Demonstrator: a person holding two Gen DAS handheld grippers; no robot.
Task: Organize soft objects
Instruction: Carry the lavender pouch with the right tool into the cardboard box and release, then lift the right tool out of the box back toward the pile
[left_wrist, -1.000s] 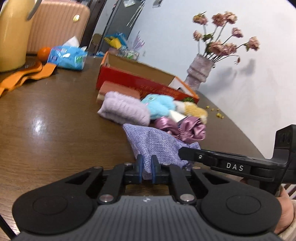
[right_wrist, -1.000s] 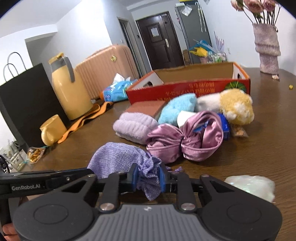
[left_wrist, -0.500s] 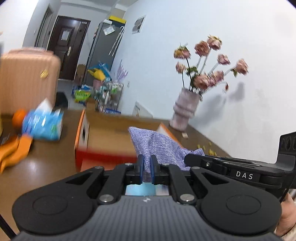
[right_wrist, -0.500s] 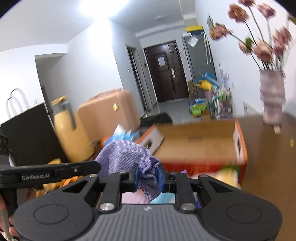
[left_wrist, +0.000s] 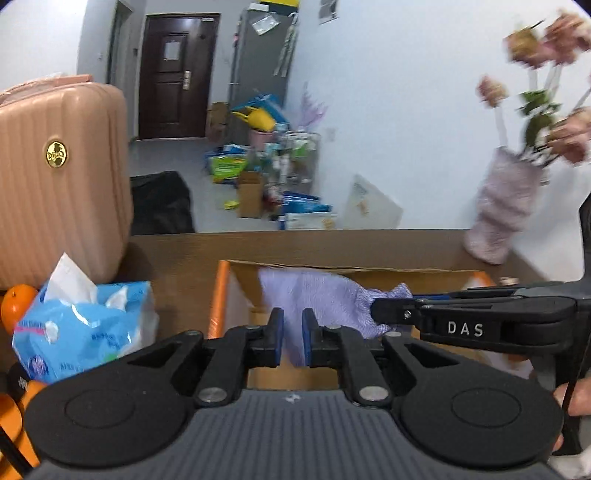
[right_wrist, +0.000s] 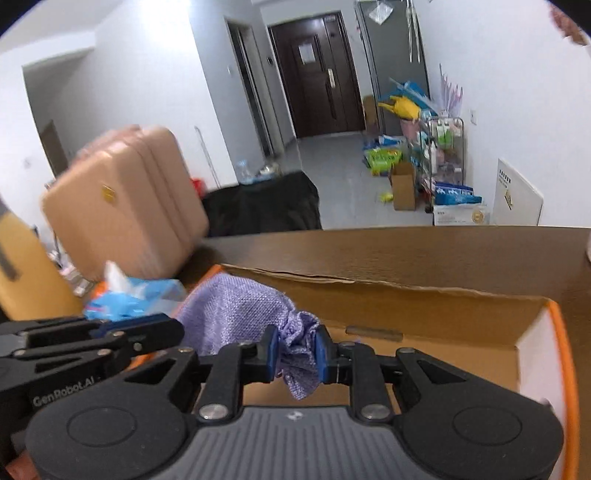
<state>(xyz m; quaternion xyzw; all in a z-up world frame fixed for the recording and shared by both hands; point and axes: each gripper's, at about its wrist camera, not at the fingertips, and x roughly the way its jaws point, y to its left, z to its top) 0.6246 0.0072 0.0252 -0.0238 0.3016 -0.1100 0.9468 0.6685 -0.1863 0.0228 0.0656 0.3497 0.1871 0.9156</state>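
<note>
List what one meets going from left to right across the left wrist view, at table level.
Orange → tissue pack → cardboard box → purple pouch → right gripper → vase.

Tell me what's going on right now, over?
Left gripper and right gripper both clamped on the purple pouch. Pouch held over the open cardboard box. Nothing in the way.
</note>
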